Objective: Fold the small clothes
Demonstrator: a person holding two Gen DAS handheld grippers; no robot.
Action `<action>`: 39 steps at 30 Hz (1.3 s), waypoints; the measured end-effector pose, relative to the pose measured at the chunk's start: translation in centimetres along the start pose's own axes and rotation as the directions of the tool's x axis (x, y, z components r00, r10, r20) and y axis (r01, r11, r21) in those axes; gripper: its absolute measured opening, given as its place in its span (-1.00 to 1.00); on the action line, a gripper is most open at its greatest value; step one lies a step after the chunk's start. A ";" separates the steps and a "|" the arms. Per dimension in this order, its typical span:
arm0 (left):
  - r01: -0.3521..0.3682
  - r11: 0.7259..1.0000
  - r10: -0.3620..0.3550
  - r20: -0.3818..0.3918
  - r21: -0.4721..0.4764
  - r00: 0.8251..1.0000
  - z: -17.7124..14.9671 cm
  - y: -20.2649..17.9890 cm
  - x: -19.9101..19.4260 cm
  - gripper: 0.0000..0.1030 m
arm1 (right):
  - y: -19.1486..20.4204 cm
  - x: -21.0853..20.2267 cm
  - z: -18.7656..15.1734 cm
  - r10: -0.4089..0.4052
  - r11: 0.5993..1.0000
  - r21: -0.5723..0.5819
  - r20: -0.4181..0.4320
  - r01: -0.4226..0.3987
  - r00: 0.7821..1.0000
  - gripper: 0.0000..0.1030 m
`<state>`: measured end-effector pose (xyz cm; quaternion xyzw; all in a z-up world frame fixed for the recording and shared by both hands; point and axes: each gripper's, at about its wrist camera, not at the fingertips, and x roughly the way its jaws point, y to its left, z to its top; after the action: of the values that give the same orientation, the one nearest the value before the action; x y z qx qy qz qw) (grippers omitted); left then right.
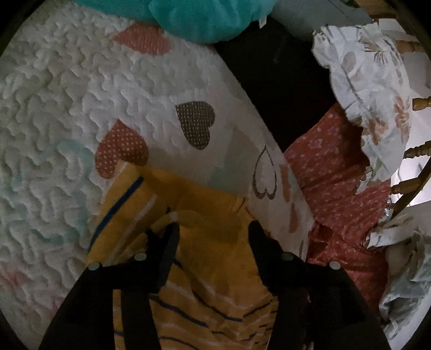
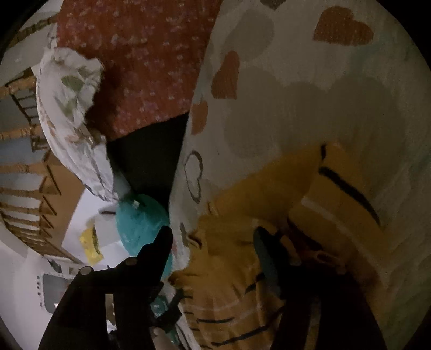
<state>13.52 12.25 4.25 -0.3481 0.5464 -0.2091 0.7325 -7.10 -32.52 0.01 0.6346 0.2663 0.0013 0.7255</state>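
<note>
A small yellow garment with dark and white stripes (image 1: 212,269) lies on a white quilt with heart prints (image 1: 67,107). My left gripper (image 1: 212,228) is open, its two fingers standing wide apart right over the garment near a folded edge. In the right wrist view the same yellow garment (image 2: 242,269) lies bunched on the quilt (image 2: 309,80). My right gripper (image 2: 212,237) is open just above it, the left finger (image 2: 161,245) out past the quilt's edge. Neither gripper holds cloth.
A red dotted cloth (image 1: 339,183) and a white floral pillow (image 1: 377,86) lie to the right of the quilt by a wooden rail (image 1: 414,153). A teal fleece item (image 1: 199,16) sits at the quilt's far edge; it also shows in the right wrist view (image 2: 140,223).
</note>
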 end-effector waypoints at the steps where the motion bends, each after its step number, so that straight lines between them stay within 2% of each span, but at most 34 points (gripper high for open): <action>1: -0.021 1.000 0.021 0.001 0.015 1.000 -0.3 -0.4 -0.3 0.01 | 0.4 -0.3 0.0 0.002 1.000 -0.009 0.008 -0.002 1.000 0.33; 2: -0.060 0.997 0.059 0.011 0.048 0.998 -0.9 -1.0 -0.8 0.01 | 1.3 -0.6 -0.1 -0.015 0.998 -0.054 0.008 0.015 1.000 0.33; 3: -0.091 0.992 0.090 0.024 0.085 0.996 -1.4 -1.5 -1.1 0.01 | 2.2 -0.5 -0.4 -0.049 0.993 -0.111 -0.003 0.048 0.999 0.24; 5: -0.161 0.968 0.154 0.051 0.191 0.987 -2.8 -3.0 -1.4 0.01 | 4.4 0.3 -1.7 -0.127 0.956 -0.269 -0.028 0.115 0.991 0.02; 7: -0.193 0.943 0.187 0.047 0.271 0.981 -3.8 -4.1 -0.7 0.01 | 6.1 1.8 -3.4 -0.169 0.913 -0.386 -0.065 0.132 0.983 -0.04; 9: -0.227 0.923 0.228 0.033 0.310 0.973 -3.9 -4.4 0.9 0.01 | 7.0 3.6 -5.0 -0.213 0.869 -0.473 -0.087 0.148 0.973 -0.05; 11: -0.279 0.910 0.275 0.057 0.307 0.960 -3.3 -3.8 2.1 0.01 | 6.9 5.2 -5.6 -0.274 0.822 -0.536 -0.072 0.195 0.959 -0.05; 13: -0.351 0.898 0.346 0.068 0.264 0.936 -2.0 -2.1 3.5 0.01 | 5.8 6.0 -5.0 -0.337 0.802 -0.536 -0.043 0.263 0.940 -0.05; 14: -0.358 0.902 0.356 0.055 0.240 0.933 -1.5 -1.4 4.1 -0.02 | 4.7 6.0 -4.3 -0.358 0.807 -0.508 -0.018 0.300 0.933 -0.07; 17: -0.328 0.930 0.330 0.013 0.168 0.944 -0.2 0.6 4.5 -0.10 | 2.9 4.9 -2.3 -0.357 0.843 -0.423 0.027 0.334 0.934 -0.09; 20: -0.288 0.948 0.291 -0.001 0.135 0.957 0.2 0.9 3.6 -0.10 | 2.9 3.2 -1.0 -0.391 0.832 -0.379 0.118 0.405 0.913 -0.07; 24: -0.237 0.967 0.236 0.022 0.094 0.972 -0.2 1.6 0.3 -0.10 | 3.3 -0.6 -0.2 -0.365 0.856 -0.316 0.189 0.408 0.912 0.07; 25: -0.240 0.966 0.237 0.034 0.094 0.971 -0.4 1.9 -0.5 -0.08 | 3.5 -1.3 -0.3 -0.363 0.856 -0.315 0.200 0.411 0.910 0.08; 29: -0.315 0.947 0.309 0.092 0.058 0.947 -1.4 4.0 -4.3 0.00 | 3.8 -4.7 -1.6 -0.356 0.855 -0.311 0.228 0.415 0.906 0.13; 32: -0.320 0.947 0.316 0.099 0.030 0.944 -2.8 5.9 -6.5 0.05 | 4.8 -5.1 -3.9 -0.325 0.856 -0.365 0.174 0.367 0.930 0.13; 34: -0.334 0.942 0.329 0.107 0.035 0.938 -4.3 6.9 -7.5 0.08 | 5.8 -4.7 -5.5 -0.303 0.852 -0.413 0.113 0.322 0.946 0.13; 35: -0.330 0.944 0.325 0.109 0.028 0.939 -5.3 7.5 -8.0 0.13 | 7.0 -3.6 -6.9 -0.294 0.842 -0.458 0.053 0.284 0.954 0.13; 37: -0.285 0.958 0.285 0.073 -0.012 0.956 -7.1 8.8 -7.7 0.18 | 8.8 -1.8 -9.1 -0.297 0.820 -0.518 -0.020 0.244 0.955 0.13; 39: -0.223 0.974 0.224 0.017 -0.048 0.974 -8.8 10.1 -6.7 0.18 | 11.1 2.1 -12.3 -0.331 0.777 -0.602 -0.145 0.182 0.933 0.13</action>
<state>2.32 21.13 -0.18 -0.3036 0.5784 -0.1088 0.7493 -6.33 -18.36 8.80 0.3358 0.4241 0.0601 0.8389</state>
